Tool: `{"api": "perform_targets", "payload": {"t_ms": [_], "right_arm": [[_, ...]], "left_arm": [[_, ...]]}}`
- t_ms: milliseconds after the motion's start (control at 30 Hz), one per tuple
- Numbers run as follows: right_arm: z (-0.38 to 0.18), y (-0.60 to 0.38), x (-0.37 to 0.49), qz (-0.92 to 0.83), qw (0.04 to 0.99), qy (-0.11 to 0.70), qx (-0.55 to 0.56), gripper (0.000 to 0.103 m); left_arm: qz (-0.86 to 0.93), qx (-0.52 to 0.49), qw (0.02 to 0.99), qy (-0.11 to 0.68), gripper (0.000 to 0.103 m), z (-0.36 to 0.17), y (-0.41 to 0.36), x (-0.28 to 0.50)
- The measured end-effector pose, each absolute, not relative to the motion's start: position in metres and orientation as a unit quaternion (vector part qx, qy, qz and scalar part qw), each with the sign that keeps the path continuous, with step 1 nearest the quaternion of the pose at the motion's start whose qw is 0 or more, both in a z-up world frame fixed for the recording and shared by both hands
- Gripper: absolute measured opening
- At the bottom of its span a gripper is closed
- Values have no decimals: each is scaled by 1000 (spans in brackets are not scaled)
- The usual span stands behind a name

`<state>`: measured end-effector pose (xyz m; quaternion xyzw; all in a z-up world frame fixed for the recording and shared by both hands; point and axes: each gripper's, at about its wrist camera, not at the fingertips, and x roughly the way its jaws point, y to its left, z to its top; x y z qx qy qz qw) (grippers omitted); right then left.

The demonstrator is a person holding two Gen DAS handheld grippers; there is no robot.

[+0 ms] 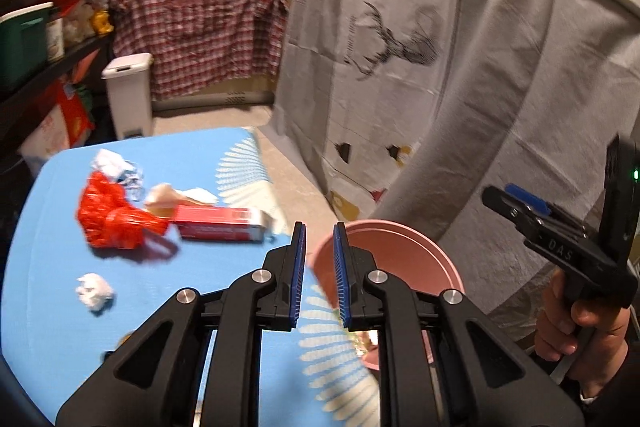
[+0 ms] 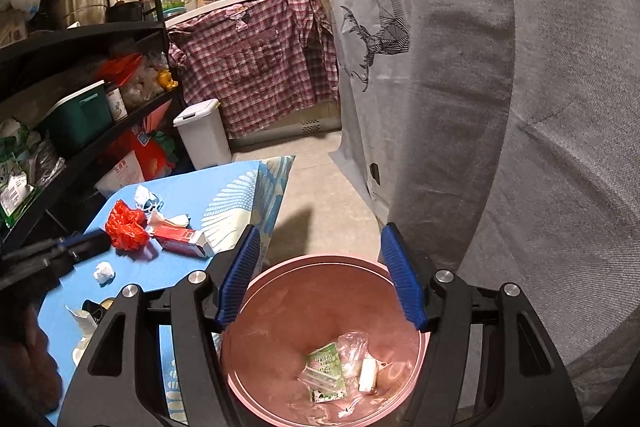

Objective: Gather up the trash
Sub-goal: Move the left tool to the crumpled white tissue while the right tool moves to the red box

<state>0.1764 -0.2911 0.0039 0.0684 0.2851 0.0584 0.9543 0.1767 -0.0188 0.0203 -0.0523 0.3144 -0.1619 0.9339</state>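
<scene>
— Where the trash lies, can you say?
— Spread over the blue table (image 2: 176,267): a crumpled red plastic bag (image 2: 127,225) near the far left edge, a red-and-white carton (image 2: 182,241) touching it on the right, white scraps (image 2: 150,199) just behind them toward the far edge, and a small white paper wad (image 2: 103,271) alone nearer the front.
— And the bin?
— A pink bin (image 2: 280,339) stands on the floor just off the table's right edge, with a green packet (image 2: 326,373) and clear wrappers at the bottom.
— The grippers?
— The right gripper (image 2: 320,279) hangs over the bin's mouth, fingers spread wide, nothing between them. The left gripper (image 1: 320,275) points across the table's right edge by the bin's rim, its fingers parted by a narrow gap and empty.
— Around that?
— A grey printed cloth (image 2: 500,107) hangs on the right; a white pedal bin (image 2: 204,133) stands beyond the table's far edge.
</scene>
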Motion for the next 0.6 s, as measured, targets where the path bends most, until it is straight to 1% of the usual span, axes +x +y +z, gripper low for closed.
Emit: {"api": "perform_targets", "payload": {"t_ms": [67,133,233,300,367,600], "right_arm": [[6,-287,174,64,956,280,65,62],[8,-282,172,72,957,274,62,58],[12,-271,172,92,957,267,66,45],[13,-262,174,112,955,264,72,33],[15,-249,177,131,953,261,75,30],[9,-201,193,180,944,270,55,30]], "left_arm": [[-149,-57,937,309,14,24,-3,176],[-131,-66,941,305,14,28,19,175],[-103,-78,945,301,14,30,52,173],[-84,-87,946,301,14,29,72,172],[-65,-96,947,299,14,30,92,172],[-22,-107,948,299,14,26,138,171]]}}
